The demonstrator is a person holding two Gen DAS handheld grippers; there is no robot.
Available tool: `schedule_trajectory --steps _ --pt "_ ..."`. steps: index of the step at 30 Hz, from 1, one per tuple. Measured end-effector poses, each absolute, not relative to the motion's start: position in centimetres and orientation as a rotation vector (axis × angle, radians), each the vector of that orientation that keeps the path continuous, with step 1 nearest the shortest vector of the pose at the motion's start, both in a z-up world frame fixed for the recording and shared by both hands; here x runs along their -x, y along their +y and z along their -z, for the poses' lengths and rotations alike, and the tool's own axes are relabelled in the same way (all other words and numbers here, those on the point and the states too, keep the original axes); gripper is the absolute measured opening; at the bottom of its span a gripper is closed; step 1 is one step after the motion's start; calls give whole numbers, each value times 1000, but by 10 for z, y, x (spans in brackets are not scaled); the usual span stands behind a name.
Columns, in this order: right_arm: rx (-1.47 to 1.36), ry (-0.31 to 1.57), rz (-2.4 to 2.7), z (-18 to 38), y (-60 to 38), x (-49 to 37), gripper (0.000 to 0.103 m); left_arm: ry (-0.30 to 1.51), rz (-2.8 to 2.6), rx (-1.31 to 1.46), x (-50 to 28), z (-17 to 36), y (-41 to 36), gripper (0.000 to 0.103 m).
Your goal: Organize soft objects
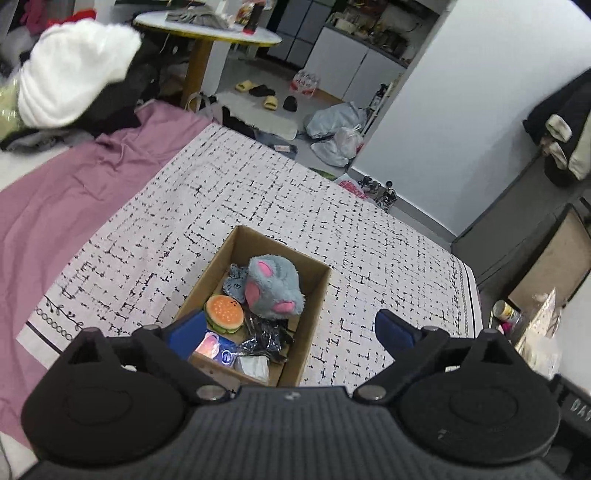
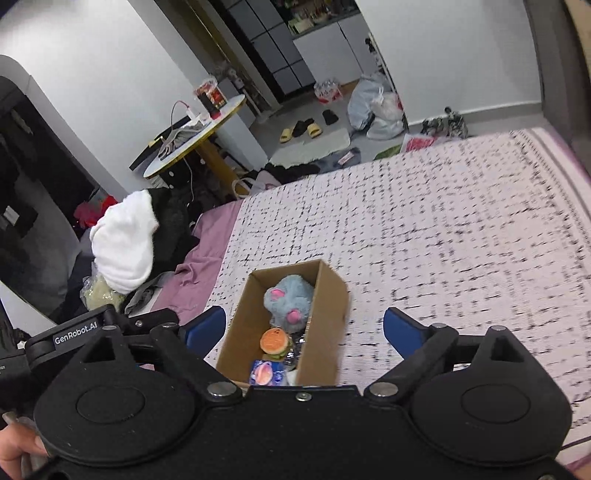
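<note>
A brown cardboard box [image 1: 314,291] stands on the checked bedspread [image 1: 221,192], also in the right wrist view [image 2: 328,317]. Inside lie a grey-blue plush mouse with pink ears [image 1: 273,291] [image 2: 290,301], a plush burger [image 1: 224,313] [image 2: 274,341], a small grey pouch [image 1: 234,282], a crinkled black bag [image 1: 267,338] and a blue-pink packet [image 1: 212,345] [image 2: 266,373]. My left gripper [image 1: 291,328] is open and empty, held above the box's near end. My right gripper [image 2: 304,330] is open and empty, also above the box's near end.
A purple sheet [image 1: 55,206] lies left of the bedspread with a white fluffy garment [image 1: 74,70] and dark clothes [image 1: 122,99] piled at its far end. A round table [image 1: 207,26] stands beyond. Slippers and plastic bags [image 1: 332,125] litter the floor.
</note>
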State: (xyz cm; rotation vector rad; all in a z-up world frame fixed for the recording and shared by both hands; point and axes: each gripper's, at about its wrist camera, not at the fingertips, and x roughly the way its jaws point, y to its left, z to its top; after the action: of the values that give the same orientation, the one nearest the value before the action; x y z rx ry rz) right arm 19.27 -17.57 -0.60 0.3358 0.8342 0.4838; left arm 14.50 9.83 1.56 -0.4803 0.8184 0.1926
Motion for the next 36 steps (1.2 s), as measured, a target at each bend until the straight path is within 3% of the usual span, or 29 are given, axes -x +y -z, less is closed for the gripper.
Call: schedule_trajectory --steps 6,36 --pt "-339 792 -460 -5 -205 -174 103 772 -166 382 -123 -36 74 102" --pt "-228 676 -390 -24 -265 -60 103 690 -69 162 -19 -60 7 103"
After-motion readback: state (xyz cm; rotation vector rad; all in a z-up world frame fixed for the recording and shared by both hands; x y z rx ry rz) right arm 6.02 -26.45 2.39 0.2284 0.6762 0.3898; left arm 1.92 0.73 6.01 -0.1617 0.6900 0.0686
